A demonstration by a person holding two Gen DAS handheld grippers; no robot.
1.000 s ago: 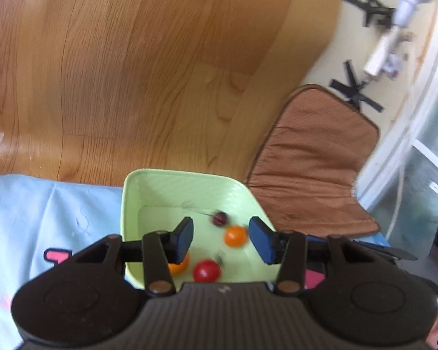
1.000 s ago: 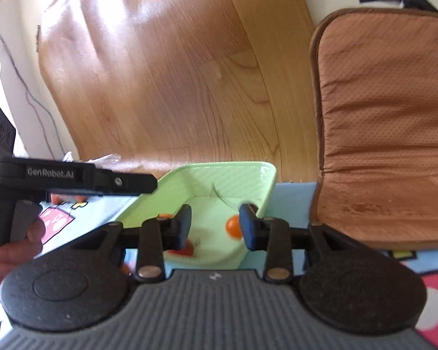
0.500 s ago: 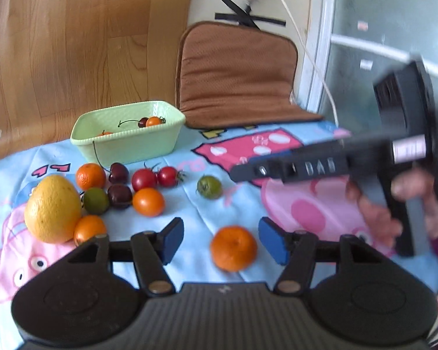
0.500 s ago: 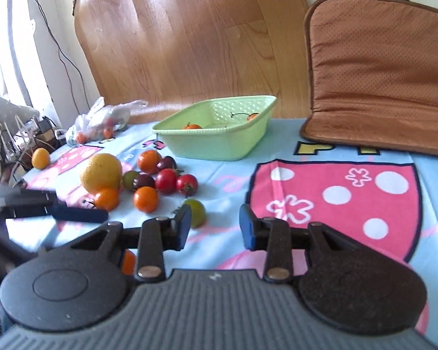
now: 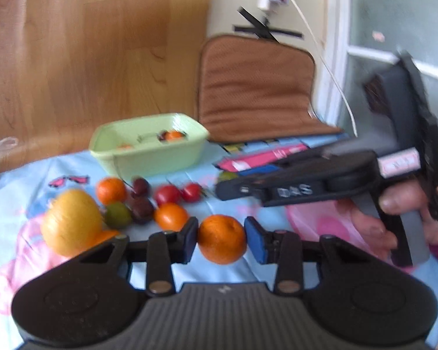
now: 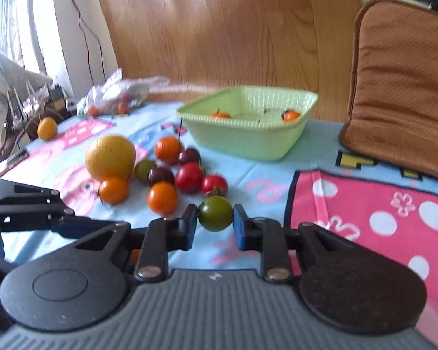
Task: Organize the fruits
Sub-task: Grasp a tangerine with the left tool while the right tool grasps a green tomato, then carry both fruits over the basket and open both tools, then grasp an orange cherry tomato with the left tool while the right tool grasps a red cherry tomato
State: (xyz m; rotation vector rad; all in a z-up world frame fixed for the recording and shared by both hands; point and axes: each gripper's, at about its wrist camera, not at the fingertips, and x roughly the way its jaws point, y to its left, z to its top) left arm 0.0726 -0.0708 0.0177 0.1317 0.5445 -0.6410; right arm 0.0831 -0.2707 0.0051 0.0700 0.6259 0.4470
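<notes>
My left gripper [image 5: 221, 239] is open with its pads on either side of an orange mandarin [image 5: 222, 238] that lies on the cloth. My right gripper [image 6: 215, 221] is open around a dark green tomato [image 6: 215, 217] on the cloth. A pale green basket [image 5: 149, 143], also in the right wrist view [image 6: 248, 140], holds a few small fruits. A cluster of fruit lies in front of it: a large yellow citrus [image 6: 110, 157], orange and red tomatoes [image 6: 189, 177] and dark cherries [image 6: 160, 176].
A brown cushion [image 6: 403, 84] leans at the back right. A plastic bag with fruit [image 6: 116, 96] and a small orange [image 6: 47, 128] lie at the far left. The right gripper's body and hand [image 5: 335, 175] cross the left wrist view.
Both grippers pulled back from over the basket and came down to the cloth. The left now brackets the mandarin, the right brackets the green tomato.
</notes>
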